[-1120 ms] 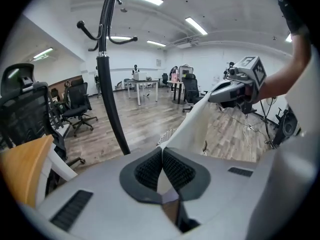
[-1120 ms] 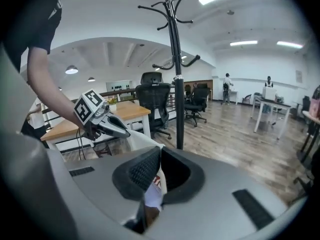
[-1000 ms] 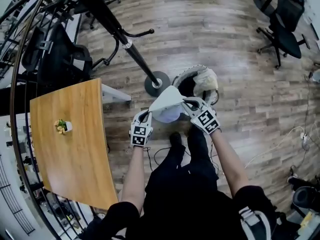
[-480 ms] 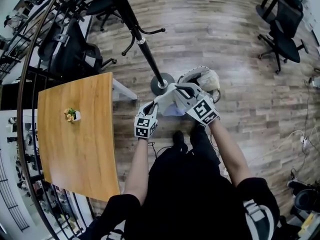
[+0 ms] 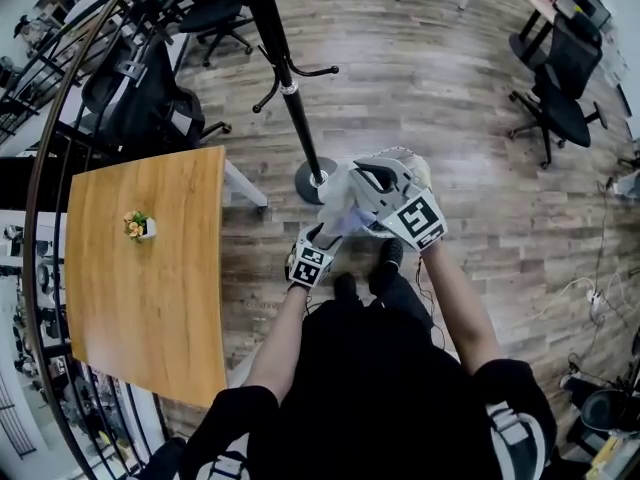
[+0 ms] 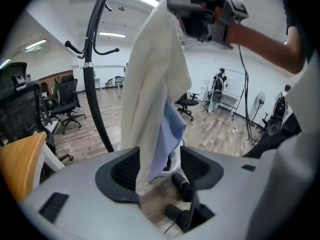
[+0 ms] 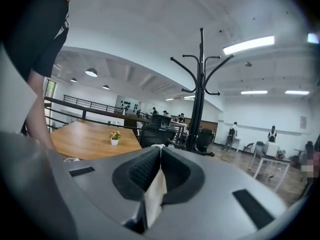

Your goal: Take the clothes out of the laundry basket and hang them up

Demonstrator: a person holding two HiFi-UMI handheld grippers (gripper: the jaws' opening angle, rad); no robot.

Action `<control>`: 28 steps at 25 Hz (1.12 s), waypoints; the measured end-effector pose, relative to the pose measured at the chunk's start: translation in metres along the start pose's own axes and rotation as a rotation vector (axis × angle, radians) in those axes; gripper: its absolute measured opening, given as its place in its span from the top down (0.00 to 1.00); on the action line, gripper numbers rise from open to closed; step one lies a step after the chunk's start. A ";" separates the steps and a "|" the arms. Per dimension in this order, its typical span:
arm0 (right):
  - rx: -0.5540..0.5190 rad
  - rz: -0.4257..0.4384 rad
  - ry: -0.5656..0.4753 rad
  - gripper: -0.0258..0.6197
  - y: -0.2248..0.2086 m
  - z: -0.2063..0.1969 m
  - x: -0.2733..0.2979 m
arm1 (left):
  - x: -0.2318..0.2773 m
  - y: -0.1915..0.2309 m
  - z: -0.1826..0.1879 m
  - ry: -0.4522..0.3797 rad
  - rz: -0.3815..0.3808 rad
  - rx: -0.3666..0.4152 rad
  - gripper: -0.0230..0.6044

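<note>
peeking from laundry basket (image 5: 399,152): beige cloth (image 5: 424,170), mostly hidden

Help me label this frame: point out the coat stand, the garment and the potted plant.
coat stand (image 5: 290,93), head view, middle of its pole.
garment (image 6: 150,84), left gripper view, cream outer fold.
potted plant (image 5: 136,225), head view, its leaves.

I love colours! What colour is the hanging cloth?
The cloth is cream with pale blue, clearest in the left gripper view.

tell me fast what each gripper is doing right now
Left gripper: open, jaws just opened, cream fabric garment hanging loose between them.
Right gripper: shut on that garment.
</note>
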State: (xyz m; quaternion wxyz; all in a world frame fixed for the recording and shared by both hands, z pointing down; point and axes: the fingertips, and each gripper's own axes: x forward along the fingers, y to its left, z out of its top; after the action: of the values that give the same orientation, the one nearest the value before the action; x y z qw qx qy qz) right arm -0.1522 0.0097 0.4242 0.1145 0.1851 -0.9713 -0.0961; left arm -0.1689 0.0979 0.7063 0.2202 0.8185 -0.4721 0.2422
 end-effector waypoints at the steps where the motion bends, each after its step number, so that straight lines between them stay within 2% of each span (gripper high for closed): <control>1: -0.012 -0.002 -0.014 0.94 -0.001 0.008 -0.002 | 0.006 0.001 -0.007 0.025 0.007 0.013 0.56; 6: -0.043 -0.012 -0.074 0.94 0.000 0.041 -0.017 | 0.029 0.000 -0.025 0.122 0.050 0.149 0.55; 8: -0.050 -0.019 -0.070 0.94 -0.001 0.045 -0.021 | 0.034 0.005 -0.024 0.129 0.077 0.162 0.56; 9: -0.054 -0.024 -0.063 0.94 -0.002 0.044 -0.022 | 0.033 0.008 -0.023 0.122 0.082 0.151 0.67; 10: -0.054 -0.031 -0.057 0.94 -0.005 0.041 -0.022 | 0.031 0.012 -0.020 0.110 0.082 0.133 0.86; 11: -0.048 -0.041 -0.050 0.94 -0.009 0.036 -0.023 | 0.027 0.016 -0.018 0.095 0.082 0.111 0.91; 13: -0.029 -0.069 -0.028 0.94 -0.021 0.021 -0.028 | 0.013 0.029 -0.013 0.056 0.103 0.057 0.92; 16: 0.014 -0.116 0.041 0.94 -0.042 -0.010 -0.040 | -0.024 0.064 0.003 -0.033 0.207 -0.012 0.92; 20: 0.092 -0.172 0.080 0.94 -0.066 -0.053 -0.054 | -0.083 0.116 0.032 -0.145 0.358 -0.055 0.92; 23: 0.130 -0.197 0.119 0.94 -0.084 -0.075 -0.063 | -0.122 0.149 0.065 -0.227 0.446 -0.056 0.92; 28: 0.153 -0.202 0.082 0.94 -0.113 -0.077 -0.063 | -0.173 0.183 0.130 -0.333 0.582 -0.002 0.92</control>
State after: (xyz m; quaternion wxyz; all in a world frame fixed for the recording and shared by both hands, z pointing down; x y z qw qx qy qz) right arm -0.0371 -0.0804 0.4605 0.1295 0.2940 -0.9467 -0.0249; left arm -0.3807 0.0533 0.5236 0.0624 0.6776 -0.7156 0.1575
